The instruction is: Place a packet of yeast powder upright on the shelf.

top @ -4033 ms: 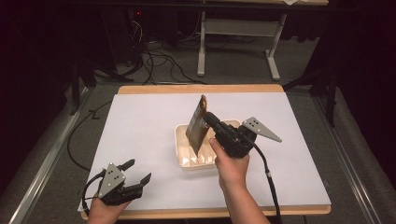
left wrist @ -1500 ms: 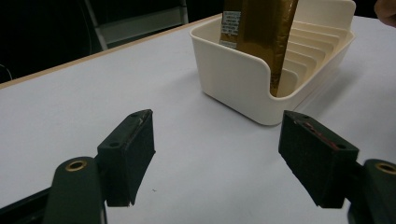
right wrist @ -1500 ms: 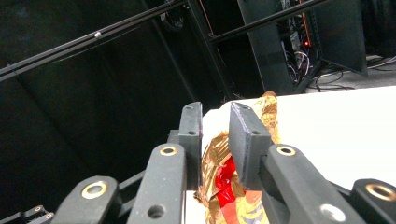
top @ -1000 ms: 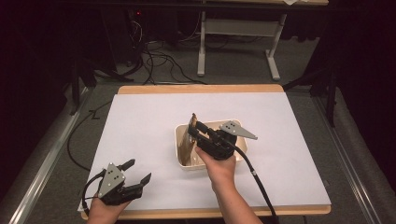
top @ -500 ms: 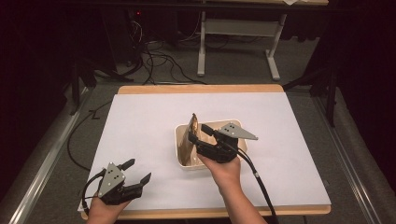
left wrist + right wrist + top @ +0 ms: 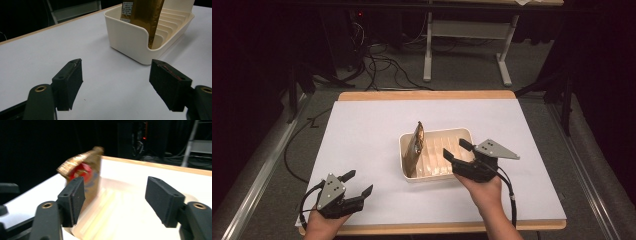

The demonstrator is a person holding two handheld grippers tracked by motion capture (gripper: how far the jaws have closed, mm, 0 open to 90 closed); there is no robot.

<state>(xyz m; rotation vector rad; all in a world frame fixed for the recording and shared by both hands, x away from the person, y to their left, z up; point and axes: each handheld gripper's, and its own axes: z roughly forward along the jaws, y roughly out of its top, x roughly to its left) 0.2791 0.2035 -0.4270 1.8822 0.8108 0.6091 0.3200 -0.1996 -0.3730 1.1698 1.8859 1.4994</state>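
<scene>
A cream slotted tray (image 6: 462,134) sits mid-table. A gold-brown foil packet (image 6: 414,148) stands upright in its left end, leaning on the left wall; it appears too in the left gripper view (image 6: 147,17) and, blurred with a red mark, in the right gripper view (image 6: 85,173). My right gripper (image 6: 454,151) hovers open over the tray's right front part, apart from the packet, with nothing between its jaws (image 6: 113,197). My left gripper (image 6: 356,183) rests open near the table's front left, pointing toward the tray (image 6: 130,37), and holds nothing (image 6: 116,82).
The white table top (image 6: 362,130) has a wooden edge (image 6: 427,95) at the back. Beyond it lie cables (image 6: 377,65) on the floor and a grey table frame (image 6: 462,45). A cable (image 6: 512,200) trails from my right gripper.
My right gripper has let go of the packet, opened and drawn back to the right. The packet now stands by itself in the tray. My left gripper has stayed put.
</scene>
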